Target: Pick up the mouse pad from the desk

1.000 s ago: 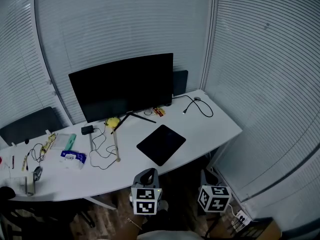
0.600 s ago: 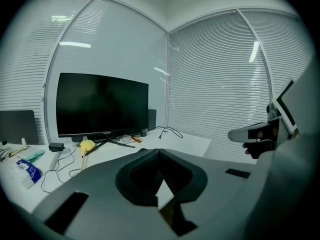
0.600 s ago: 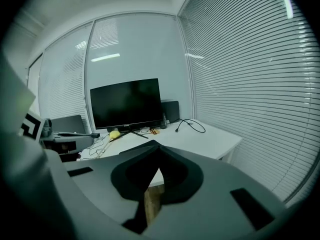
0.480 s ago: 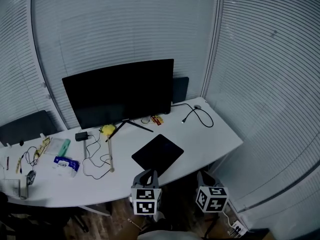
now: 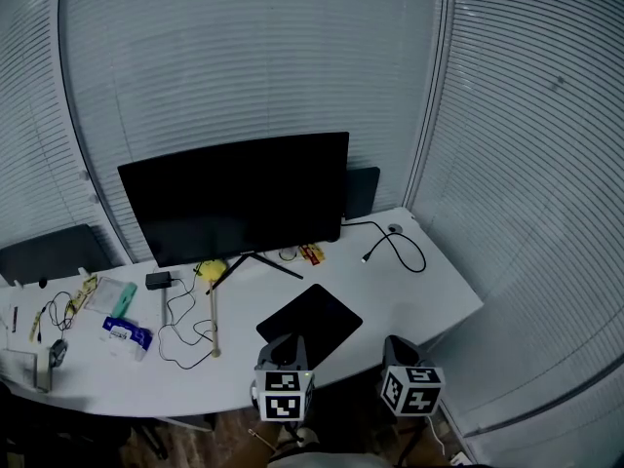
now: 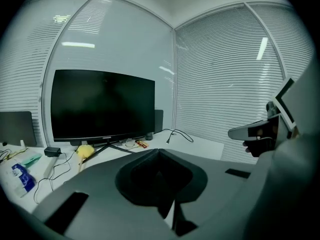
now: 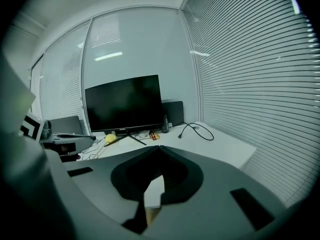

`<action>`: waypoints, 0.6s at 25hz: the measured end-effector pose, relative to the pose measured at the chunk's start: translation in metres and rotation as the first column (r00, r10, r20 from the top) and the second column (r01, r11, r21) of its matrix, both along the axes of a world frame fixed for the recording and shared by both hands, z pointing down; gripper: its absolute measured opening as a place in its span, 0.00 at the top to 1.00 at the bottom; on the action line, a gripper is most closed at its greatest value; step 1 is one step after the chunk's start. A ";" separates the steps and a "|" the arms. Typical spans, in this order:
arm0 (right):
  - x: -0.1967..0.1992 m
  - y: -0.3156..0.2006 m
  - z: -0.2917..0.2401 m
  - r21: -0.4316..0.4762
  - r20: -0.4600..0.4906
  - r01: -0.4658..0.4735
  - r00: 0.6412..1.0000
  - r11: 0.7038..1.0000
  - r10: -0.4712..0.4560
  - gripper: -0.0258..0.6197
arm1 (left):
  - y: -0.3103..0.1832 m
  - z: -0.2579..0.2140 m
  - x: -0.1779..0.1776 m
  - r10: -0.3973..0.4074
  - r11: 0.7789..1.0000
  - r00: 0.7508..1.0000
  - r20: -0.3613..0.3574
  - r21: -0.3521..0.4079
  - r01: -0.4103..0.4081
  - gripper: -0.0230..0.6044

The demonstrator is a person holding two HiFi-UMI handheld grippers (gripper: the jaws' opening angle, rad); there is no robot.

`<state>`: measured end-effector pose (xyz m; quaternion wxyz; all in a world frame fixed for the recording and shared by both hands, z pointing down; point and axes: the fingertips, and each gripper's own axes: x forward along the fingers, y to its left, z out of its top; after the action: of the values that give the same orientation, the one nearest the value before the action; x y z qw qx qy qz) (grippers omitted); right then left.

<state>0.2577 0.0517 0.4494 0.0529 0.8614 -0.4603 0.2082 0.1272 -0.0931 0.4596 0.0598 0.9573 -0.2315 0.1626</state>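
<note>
Blinds cover the glass walls (image 5: 507,144) on both sides of this corner, and a white desk (image 5: 434,295) runs along them, its front edge curving toward us over a wood-look floor (image 5: 229,427). The light is dim and bluish.

Now the mouse pad (image 5: 312,320): plain black, matte, a thin rectangle with rounded corners. It lies flat on the desk, turned diagonally, close to the front edge and just in front of the monitor's stand. Nothing sits on it. In the head view its near-left edge slips behind the left gripper (image 6: 159,151).

That left gripper has its jaws pressed together with nothing between them, and it's held at the desk's front edge, not on the pad. The right gripper (image 7: 159,148) is the same story, jaws together and empty, off to the pad's right at the desk edge.

Moving outward: the wide dark monitor (image 5: 234,198) stands right behind the pad, screen off. By its foot there's a yellow object (image 5: 210,270) and a small red-and-yellow packet (image 5: 312,253). A pale stick (image 5: 213,320) lies left of the pad among thin black wires. Further left, a black adapter (image 5: 158,281) and a blue-and-white pack (image 5: 127,333). On the right end, well apart from the pad, a looped black cable (image 5: 400,247) rests on bare desktop.
</note>
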 end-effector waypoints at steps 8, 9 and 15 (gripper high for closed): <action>0.030 -0.049 -0.008 -0.013 -0.027 0.067 0.997 0.998 -0.067 0.91 | -0.043 0.002 0.019 -0.072 0.997 0.997 -0.014 -0.018 0.072 0.94; 0.034 -0.055 -0.009 -0.013 -0.031 0.076 0.997 0.997 -0.076 0.91 | -0.049 0.002 0.021 -0.083 0.996 0.996 -0.017 -0.021 0.083 0.94; 0.056 -0.088 -0.015 -0.020 -0.042 0.111 0.993 0.994 -0.112 0.91 | -0.079 0.001 0.036 -0.132 0.991 0.991 -0.024 -0.033 0.131 0.94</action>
<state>0.3135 -0.0366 0.4348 0.0817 0.8380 -0.5048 0.1904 0.1628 -0.1723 0.4605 0.0883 0.9409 -0.2908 0.1495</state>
